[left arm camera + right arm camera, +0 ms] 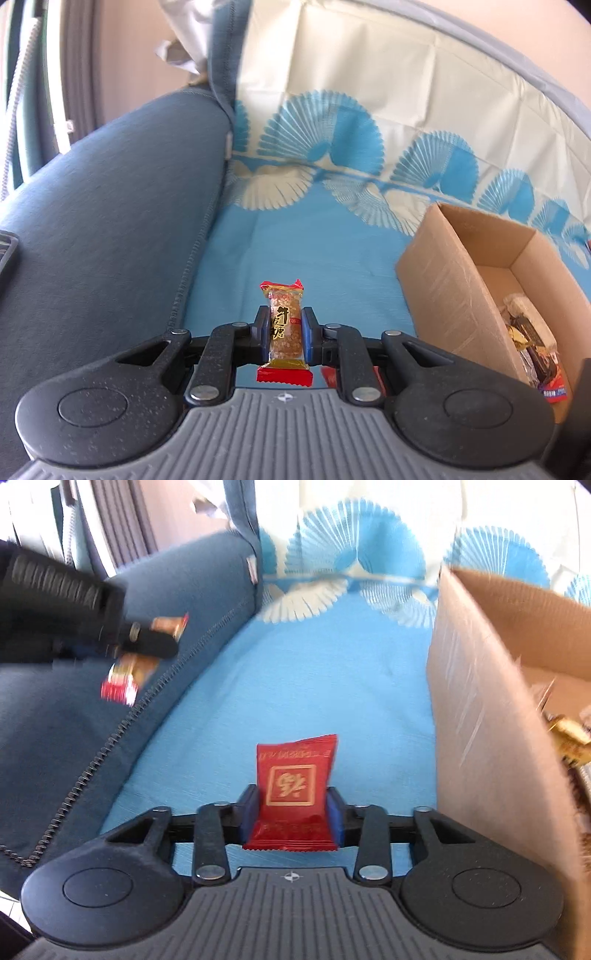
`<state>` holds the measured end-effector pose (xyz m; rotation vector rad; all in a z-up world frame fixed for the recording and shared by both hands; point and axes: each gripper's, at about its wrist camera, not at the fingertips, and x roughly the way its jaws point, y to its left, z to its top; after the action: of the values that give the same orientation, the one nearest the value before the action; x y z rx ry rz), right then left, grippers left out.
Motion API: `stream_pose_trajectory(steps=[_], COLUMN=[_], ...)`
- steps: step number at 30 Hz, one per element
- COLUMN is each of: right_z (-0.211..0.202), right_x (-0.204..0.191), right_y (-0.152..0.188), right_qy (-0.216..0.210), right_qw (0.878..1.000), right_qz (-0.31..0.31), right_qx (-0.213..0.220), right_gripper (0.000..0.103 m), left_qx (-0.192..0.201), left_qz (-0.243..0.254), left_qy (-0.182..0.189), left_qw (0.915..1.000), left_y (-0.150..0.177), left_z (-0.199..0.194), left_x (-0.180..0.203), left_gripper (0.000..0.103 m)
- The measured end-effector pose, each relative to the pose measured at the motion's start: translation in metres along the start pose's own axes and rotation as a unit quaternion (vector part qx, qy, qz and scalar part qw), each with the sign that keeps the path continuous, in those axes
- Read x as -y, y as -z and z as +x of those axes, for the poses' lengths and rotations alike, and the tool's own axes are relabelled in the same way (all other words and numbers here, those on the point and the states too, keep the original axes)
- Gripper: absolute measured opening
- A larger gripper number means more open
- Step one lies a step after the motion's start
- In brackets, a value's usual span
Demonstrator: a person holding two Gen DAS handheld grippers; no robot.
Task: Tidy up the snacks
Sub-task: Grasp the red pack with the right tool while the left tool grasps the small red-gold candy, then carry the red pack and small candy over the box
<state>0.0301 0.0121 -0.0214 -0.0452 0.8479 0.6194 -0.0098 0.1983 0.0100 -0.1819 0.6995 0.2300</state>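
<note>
My left gripper [284,326] is shut on a clear-wrapped nougat candy [283,325] with red ends, held above the blue cloth. In the right wrist view the left gripper [155,638] shows blurred at the left with that candy [125,675]. My right gripper [293,808] is shut on a red snack packet [293,790] with gold print, just left of the cardboard box [480,701]. The box [450,273] stands open at the right and holds several wrapped snacks [532,343].
A blue cloth [306,251] with fan patterns covers the sofa seat and back. A dark blue sofa arm [110,206] rises at the left. A red wrapper edge [332,374] shows under the left gripper.
</note>
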Motion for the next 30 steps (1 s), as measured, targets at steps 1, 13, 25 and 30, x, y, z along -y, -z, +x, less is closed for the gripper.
stream_pose_trajectory(steps=[1,13,25,30], right_z=[-0.006,0.006,0.036,0.016], right_x=[0.0,-0.006,-0.022,-0.021], right_y=[-0.001,0.0,0.011,0.001], right_qy=[-0.002,0.011,0.014,0.013], right_qw=[1.0,0.998,0.993,0.996], right_qz=[-0.001,-0.043,-0.093,-0.089], right_qx=[0.009,-0.05,-0.071,-0.022], right_gripper=[0.016,0.066,0.045,0.043], left_qx=[0.005,-0.051,-0.055,-0.044], left_qz=[0.002,-0.037,-0.048,-0.047], left_qy=[-0.01,-0.022,-0.007,-0.006], left_qw=[0.9999,0.9978,0.9973,0.9979], left_y=[-0.001,-0.001,-0.002,-0.004], left_z=[-0.002,0.015,0.023,0.016], left_x=[-0.001,-0.024,-0.029,-0.023], left_gripper=[0.018,0.018,0.019,0.019])
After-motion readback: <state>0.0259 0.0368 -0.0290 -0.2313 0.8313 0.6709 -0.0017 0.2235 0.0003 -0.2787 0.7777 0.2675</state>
